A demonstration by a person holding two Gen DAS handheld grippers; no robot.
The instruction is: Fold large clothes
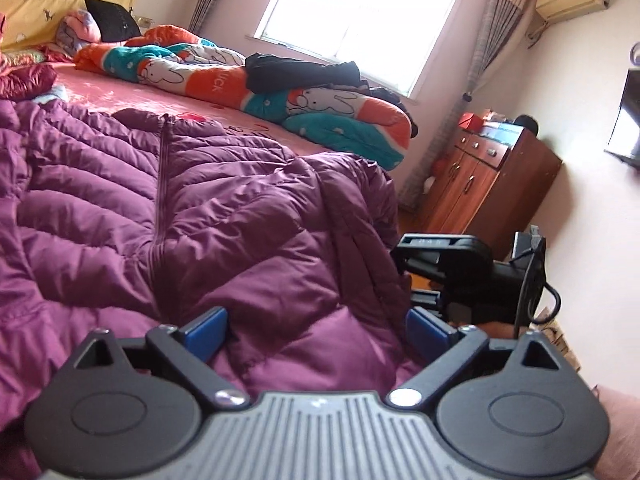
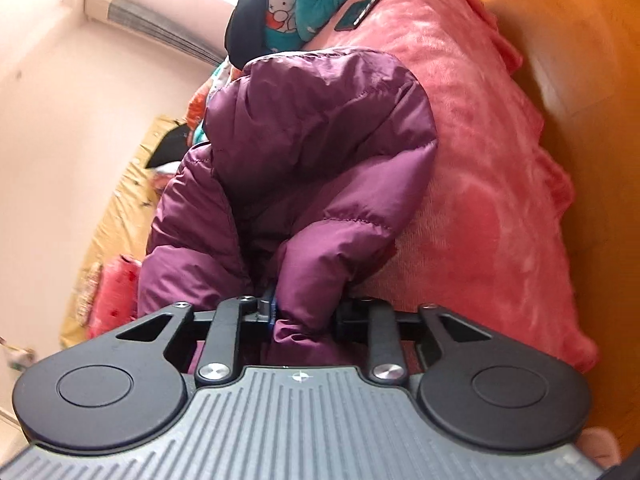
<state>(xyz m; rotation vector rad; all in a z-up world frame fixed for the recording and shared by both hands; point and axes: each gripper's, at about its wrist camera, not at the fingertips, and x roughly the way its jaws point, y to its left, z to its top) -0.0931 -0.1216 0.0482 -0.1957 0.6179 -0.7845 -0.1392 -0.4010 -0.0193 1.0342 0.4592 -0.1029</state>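
my left gripper [image 1: 316, 334] tilts down over the bed with its two blue-padded fingers [image 1: 206, 334] spread wide; nothing is pinched, and the fabric lies loose between and ahead of them. my right gripper [image 2: 304, 314] is rolled onto its side, so its view shows the room tipped, and its jaws are squeezed in on a thick fold of cloth. in the left view it shows as a black frame [image 1: 452, 264] just ahead and to the right of my open fingers.

there is one garment, a large purple quilted puffer coat [image 1: 168, 216], glossy and puffy, stitched in curved channels with one zipper running up the middle. it is spread on the fuzzy pink bedspread [image 2: 480, 184] straight ahead of the left tool, and one bunched end [image 2: 320, 152] is held by the right. beyond lies one rolled orange-and-teal rabbit-print quilt [image 1: 224, 72] with dark clothing on top.
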